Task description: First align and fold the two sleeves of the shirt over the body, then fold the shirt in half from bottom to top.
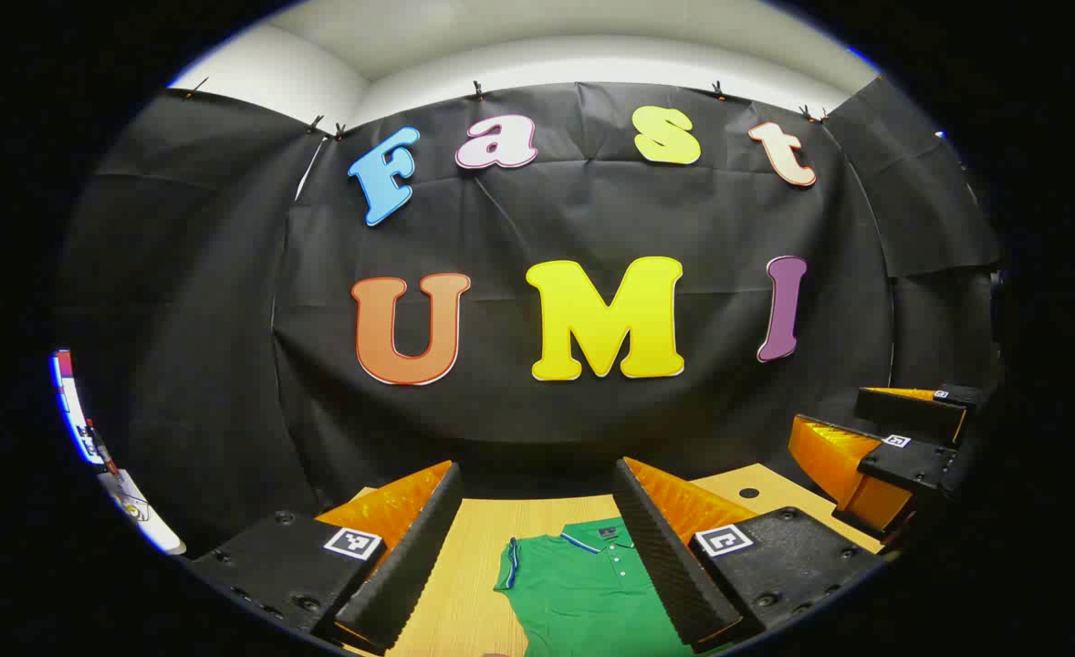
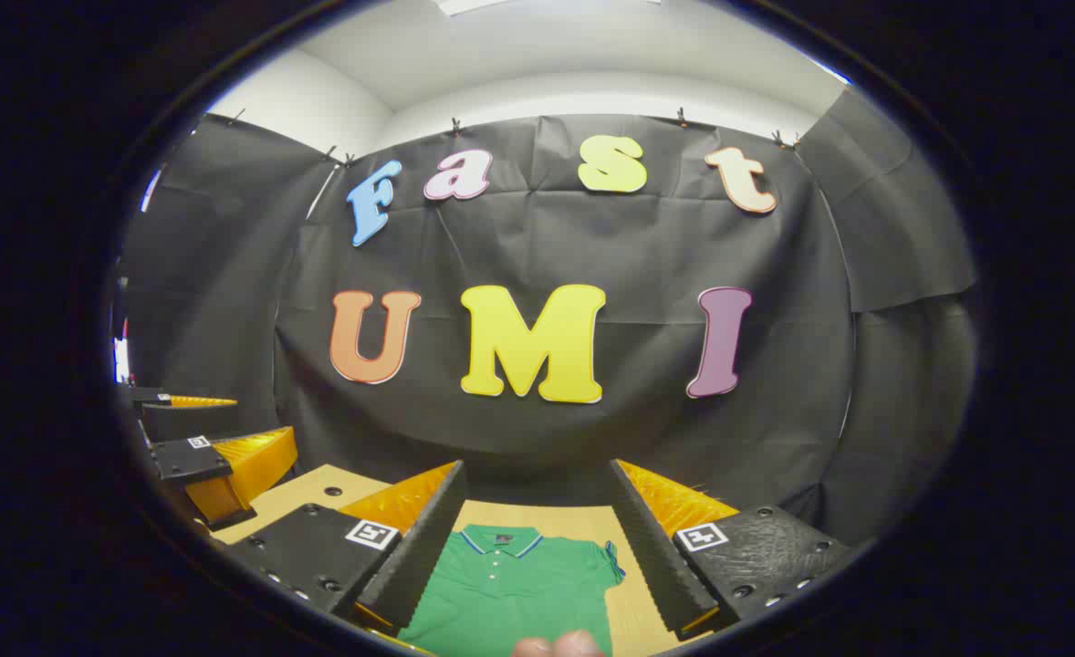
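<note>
Both claws held high, fingers spread wide, nothing between them. Left claw (image 1: pixel 537 547) and right claw (image 2: pixel 533 547) hang side by side, well apart, open air between. Below lies the flat green short-sleeved polo shirt (image 1: pixel 583 593) on the light wooden table (image 1: pixel 464 584); bare wood shows beside each sleeve. Small dark round hole (image 1: pixel 748 493) in the tabletop near the far edge. Black cloth booth wall (image 1: pixel 592 411) closes the far side right behind the table. Fingertips of a hand (image 2: pixel 558 645) at the near edge, right gripper view.
</note>
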